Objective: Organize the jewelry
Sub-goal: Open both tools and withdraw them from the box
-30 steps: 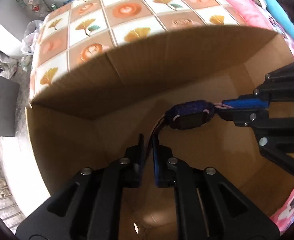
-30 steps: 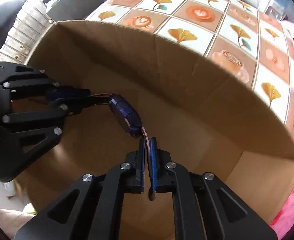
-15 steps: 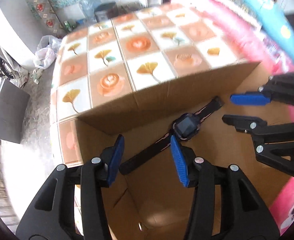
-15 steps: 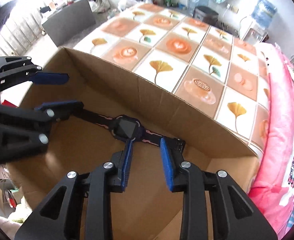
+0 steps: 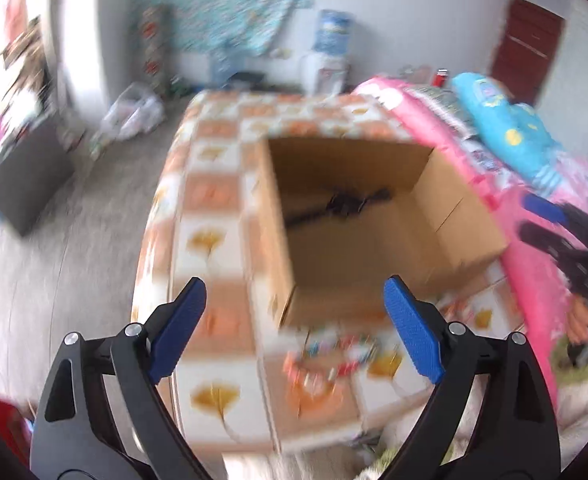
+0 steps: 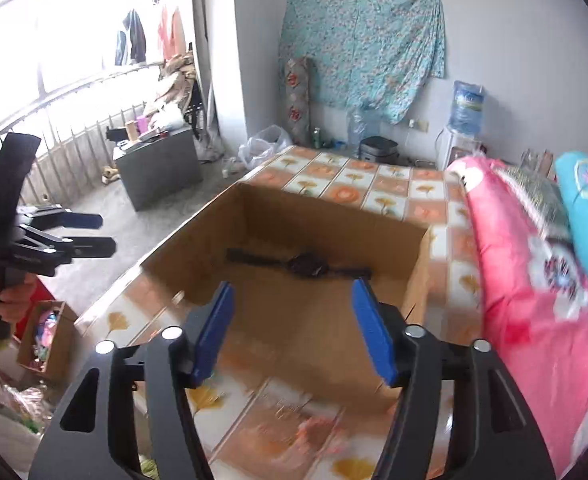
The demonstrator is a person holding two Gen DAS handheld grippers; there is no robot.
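We see the watch [image 6: 308, 265] lying flat in the box [image 6: 412, 280], long axis along its far wall. Both grippers, left [image 5: 294, 332] and right [image 6: 292, 330], are opening and empty, above the box's near edge.

watch [image 6: 308, 265]: we see it dark, nearly black, strap and case alike
cardboard box [image 6: 374, 236]: plain brown
tablecloth [image 6: 378, 184]: we count orange and white squares with yellow ginkgo leaves
left gripper [image 5: 294, 320]: black frame, blue pads
right gripper [image 6: 292, 324]: black frame, blue pads
quilt [image 6: 534, 280]: pink, flowered
wall cloth [image 6: 358, 44]: teal, small floral print
door [image 5: 526, 48]: dark red
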